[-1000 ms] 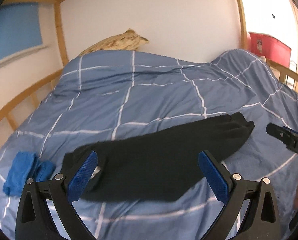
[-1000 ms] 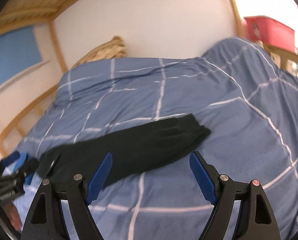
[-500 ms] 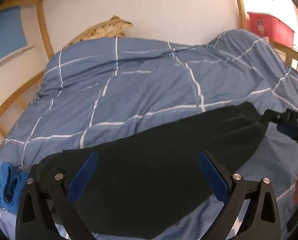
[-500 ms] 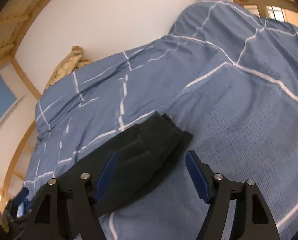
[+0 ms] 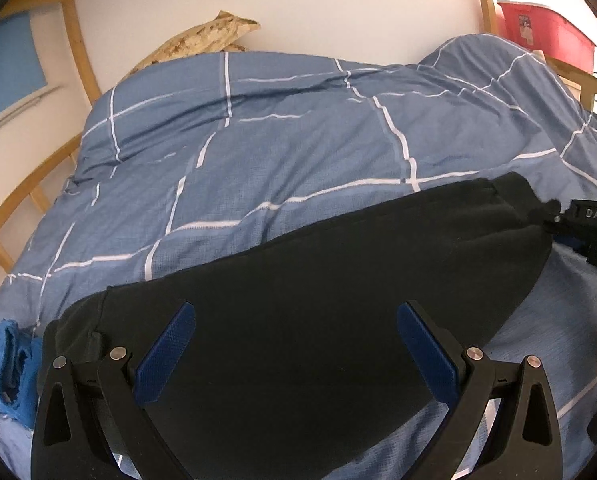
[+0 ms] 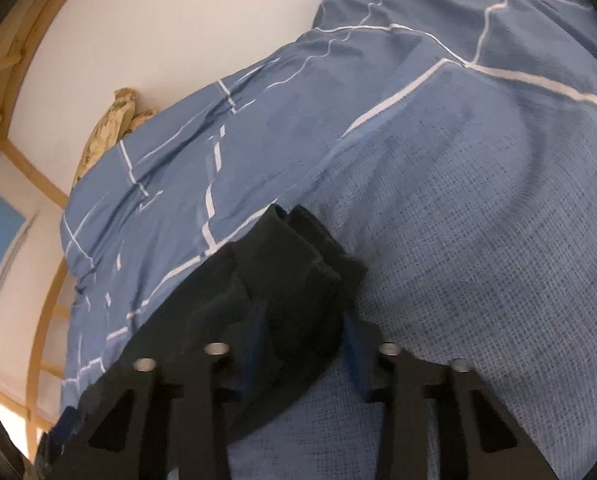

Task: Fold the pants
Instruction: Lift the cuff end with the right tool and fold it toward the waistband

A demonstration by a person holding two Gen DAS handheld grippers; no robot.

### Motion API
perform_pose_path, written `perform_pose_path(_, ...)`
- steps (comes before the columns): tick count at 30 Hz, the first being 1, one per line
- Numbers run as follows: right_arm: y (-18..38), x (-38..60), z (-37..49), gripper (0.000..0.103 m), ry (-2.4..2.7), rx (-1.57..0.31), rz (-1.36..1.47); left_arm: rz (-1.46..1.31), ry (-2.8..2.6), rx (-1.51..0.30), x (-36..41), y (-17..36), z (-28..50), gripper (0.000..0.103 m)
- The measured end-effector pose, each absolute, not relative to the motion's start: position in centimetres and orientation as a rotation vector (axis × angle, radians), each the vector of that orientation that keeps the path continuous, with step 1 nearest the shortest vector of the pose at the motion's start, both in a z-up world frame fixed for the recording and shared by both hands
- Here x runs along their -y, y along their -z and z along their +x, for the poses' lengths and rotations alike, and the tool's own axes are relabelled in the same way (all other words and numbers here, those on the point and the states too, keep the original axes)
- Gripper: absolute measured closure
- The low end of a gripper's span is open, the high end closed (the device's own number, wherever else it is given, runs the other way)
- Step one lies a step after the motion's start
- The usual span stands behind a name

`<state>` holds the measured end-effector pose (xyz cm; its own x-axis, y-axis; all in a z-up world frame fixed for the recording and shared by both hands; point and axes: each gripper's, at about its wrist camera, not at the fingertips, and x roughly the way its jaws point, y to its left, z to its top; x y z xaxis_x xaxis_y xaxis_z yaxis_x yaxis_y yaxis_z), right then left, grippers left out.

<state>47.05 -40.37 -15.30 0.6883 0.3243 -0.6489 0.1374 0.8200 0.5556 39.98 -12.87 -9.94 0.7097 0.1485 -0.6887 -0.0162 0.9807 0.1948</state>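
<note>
A blue cloth [image 5: 12, 364] lies beside the black pants [image 5: 298, 320], which stretch left-right across the duvet [image 5: 278, 140]; left tool [image 5: 294, 346] released, right tool [image 6: 298, 332] grasping their end.

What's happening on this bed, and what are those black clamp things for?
A person is folding black pants laid across a blue checked duvet, holding a clamp-like gripper in each hand. The right gripper has closed on one end of the pants. The left gripper hovers open over the middle, not gripping. A small blue cloth lies beside the pants.
</note>
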Motion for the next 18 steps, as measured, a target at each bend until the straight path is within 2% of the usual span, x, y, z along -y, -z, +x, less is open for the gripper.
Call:
perform_pose_path(2,14.6,40.0,46.8,0.087,-0.112,-0.799,0.579,0.168,-0.084,-0.79,12.2,10.0,39.9,0.001)
perform_pose_path(3,14.0,39.7,46.5,0.088,-0.116,-0.781,0.558,0.166,-0.083,-0.79,11.9,9.9,39.7,0.001)
perform_pose_path(10,6.3,35.0,43.4,0.088,-0.186,-0.627,0.367,0.168,-0.051,-0.775,8.0,7.6,37.9,0.001)
perform_pose_path(18,-0.8,24.7,39.9,0.088,-0.322,-0.535,0.138,0.127,-0.091,-0.791,-1.3,3.1,34.9,0.002)
